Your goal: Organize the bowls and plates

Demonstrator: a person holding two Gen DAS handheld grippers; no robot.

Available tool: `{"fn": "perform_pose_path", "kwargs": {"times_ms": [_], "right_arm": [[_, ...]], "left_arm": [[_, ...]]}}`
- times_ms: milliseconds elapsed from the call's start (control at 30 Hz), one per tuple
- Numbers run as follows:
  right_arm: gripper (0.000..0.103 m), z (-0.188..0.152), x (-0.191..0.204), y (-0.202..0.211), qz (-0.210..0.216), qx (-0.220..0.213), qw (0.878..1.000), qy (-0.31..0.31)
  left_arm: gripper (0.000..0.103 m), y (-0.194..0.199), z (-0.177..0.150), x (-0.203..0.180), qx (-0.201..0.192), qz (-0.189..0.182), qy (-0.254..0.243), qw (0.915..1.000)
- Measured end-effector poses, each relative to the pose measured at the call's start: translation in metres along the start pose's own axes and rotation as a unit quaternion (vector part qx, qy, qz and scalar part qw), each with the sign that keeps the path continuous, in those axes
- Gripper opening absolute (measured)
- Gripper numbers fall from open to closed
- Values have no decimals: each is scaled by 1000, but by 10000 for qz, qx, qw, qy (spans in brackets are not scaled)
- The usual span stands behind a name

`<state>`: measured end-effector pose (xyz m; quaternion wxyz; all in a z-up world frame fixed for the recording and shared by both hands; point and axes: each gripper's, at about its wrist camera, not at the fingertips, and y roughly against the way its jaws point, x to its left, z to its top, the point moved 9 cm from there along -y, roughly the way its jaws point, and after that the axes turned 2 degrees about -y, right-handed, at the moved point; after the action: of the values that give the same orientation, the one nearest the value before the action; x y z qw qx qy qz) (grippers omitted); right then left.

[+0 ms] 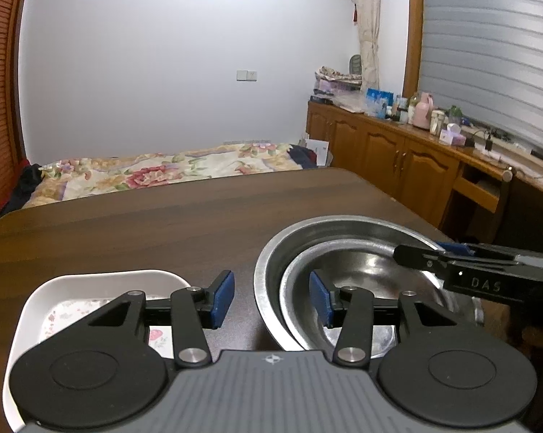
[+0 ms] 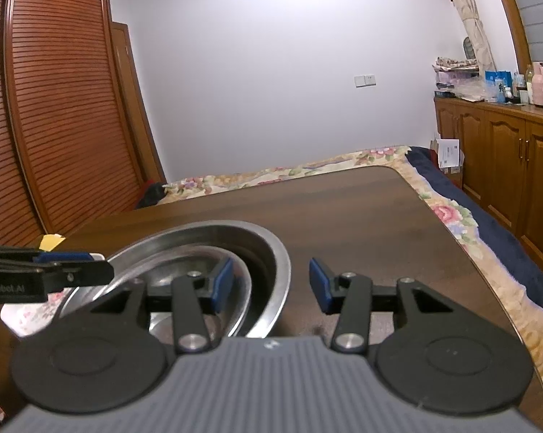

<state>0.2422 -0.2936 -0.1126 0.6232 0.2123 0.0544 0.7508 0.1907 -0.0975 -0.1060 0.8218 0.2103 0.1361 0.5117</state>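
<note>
Left claw (image 1: 271, 297) gapes beside nested bowls (image 1: 347, 252).

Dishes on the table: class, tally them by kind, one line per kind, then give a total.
Steel bowls: 2, a smaller steel bowl nested in a larger steel bowl
White square plates with a floral pattern: 1, the white plate
Total: 3 dishes
</note>
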Motion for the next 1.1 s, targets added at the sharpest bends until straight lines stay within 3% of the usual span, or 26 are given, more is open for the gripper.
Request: {"fn": "perform_pose_path", "kwargs": {"times_ms": [767,1100], "right_arm": [[48,-7,9,3,86,195,9998,-14],[48,-9,11,2,65,193,9998,30]], "left_arm": [[36,-7,-16,-7,605,-86,-16,9981],[34,-5,-17,-10,624,-80,9,9980]]}}
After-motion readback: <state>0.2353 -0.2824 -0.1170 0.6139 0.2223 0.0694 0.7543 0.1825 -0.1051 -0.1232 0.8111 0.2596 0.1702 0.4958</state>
